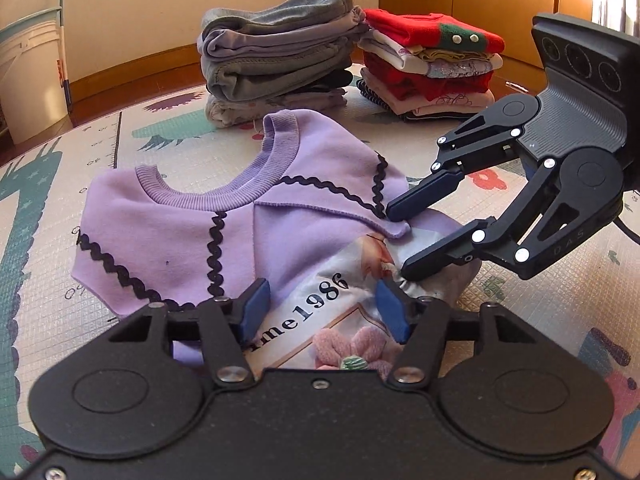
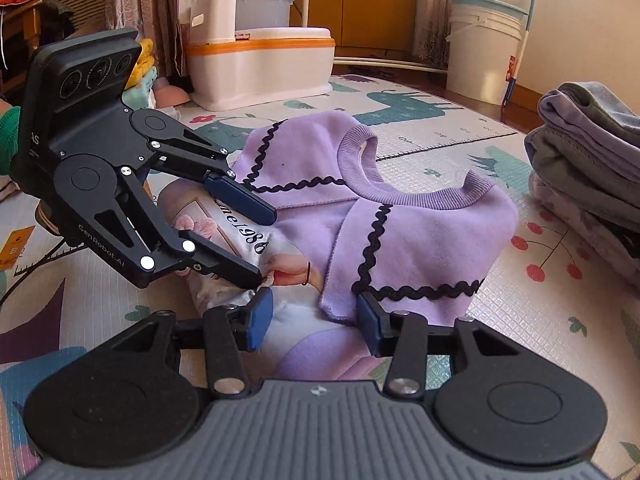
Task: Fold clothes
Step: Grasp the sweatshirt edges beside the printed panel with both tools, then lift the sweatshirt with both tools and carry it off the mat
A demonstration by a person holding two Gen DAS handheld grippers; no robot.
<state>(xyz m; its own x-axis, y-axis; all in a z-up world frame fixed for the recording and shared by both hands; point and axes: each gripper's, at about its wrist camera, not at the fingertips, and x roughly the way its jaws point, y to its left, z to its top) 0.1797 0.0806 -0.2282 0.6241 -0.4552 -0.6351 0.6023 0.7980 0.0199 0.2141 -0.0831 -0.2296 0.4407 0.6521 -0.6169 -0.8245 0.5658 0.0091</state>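
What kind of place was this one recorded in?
Probably a room in a home: a children's play mat covers the floor, folded clothes stacks sit on it, and a plastic bucket stands by the wall.

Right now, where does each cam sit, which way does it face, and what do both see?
Left wrist: on the left gripper, looking down-forward over the purple top toward the folded stacks; own fingers and the right gripper show.
Right wrist: on the right gripper, facing across the top toward a white bucket; the left gripper shows.
Shared: top, play mat, grey stack, both grippers.
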